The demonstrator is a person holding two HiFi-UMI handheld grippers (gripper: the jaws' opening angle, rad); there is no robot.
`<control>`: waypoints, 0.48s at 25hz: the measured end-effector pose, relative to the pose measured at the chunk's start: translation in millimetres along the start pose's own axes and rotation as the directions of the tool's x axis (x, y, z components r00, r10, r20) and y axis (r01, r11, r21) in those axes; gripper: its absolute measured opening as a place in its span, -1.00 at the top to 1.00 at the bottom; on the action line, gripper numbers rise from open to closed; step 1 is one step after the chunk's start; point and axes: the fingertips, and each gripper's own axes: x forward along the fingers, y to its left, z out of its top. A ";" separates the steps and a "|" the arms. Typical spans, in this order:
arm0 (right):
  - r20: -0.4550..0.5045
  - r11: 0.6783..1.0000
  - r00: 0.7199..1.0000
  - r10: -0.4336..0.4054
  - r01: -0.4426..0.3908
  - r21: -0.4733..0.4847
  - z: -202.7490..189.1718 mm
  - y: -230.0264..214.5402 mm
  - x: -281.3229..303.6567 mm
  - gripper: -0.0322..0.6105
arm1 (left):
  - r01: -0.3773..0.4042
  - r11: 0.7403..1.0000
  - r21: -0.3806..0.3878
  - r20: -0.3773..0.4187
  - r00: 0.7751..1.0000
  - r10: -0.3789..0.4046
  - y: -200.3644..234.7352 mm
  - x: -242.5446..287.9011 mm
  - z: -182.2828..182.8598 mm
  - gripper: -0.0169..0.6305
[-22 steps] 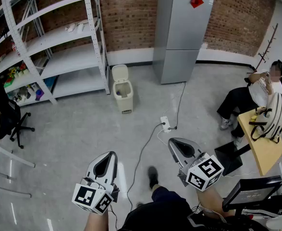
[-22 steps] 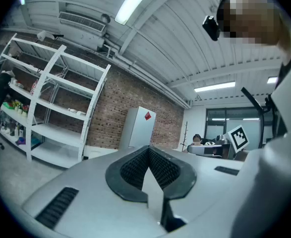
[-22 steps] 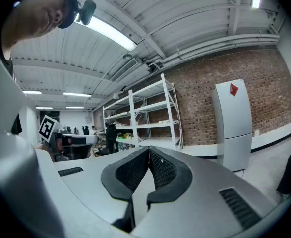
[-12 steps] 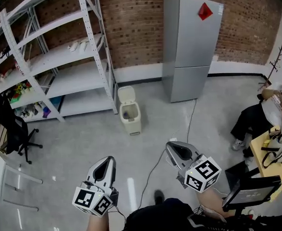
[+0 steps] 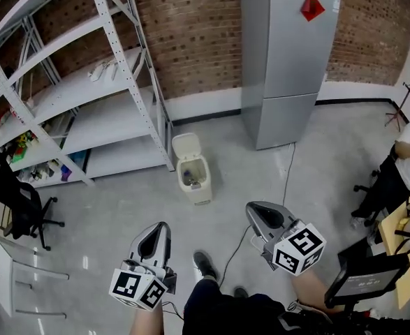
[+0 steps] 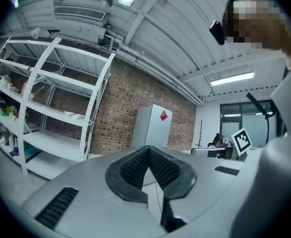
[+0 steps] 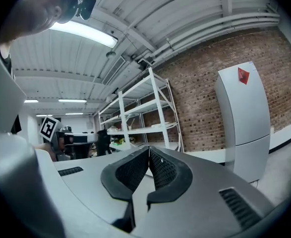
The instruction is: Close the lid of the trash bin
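Observation:
A small cream trash bin (image 5: 195, 176) stands on the grey floor ahead of me, between the shelf rack and the fridge. Its lid (image 5: 186, 145) is tipped up and back, and some rubbish shows inside. My left gripper (image 5: 155, 234) hangs low at the left, shut and empty, well short of the bin. My right gripper (image 5: 259, 211) is at the lower right, also shut with nothing in it. Both gripper views point upward at the ceiling and walls; the left gripper (image 6: 148, 149) and right gripper (image 7: 148, 150) show closed tips there, and the bin is not visible.
A white metal shelf rack (image 5: 86, 89) stands left of the bin, a grey fridge (image 5: 287, 58) to its right against the brick wall. A cable (image 5: 283, 180) runs across the floor. An office chair (image 5: 12, 197) is far left; a seated person (image 5: 400, 166) and a desk are at right.
I have walked forward: the bin, rack and fridge have come closer and lower in the head view. Both grippers keep about the same place in the frame, still shut.

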 end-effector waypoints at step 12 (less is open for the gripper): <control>-0.049 0.997 0.996 -0.079 0.078 -0.019 34.6 -66.1 199.7 0.88 | 0.078 0.997 -0.029 0.017 0.997 -0.078 166.4 145.2 29.3 0.95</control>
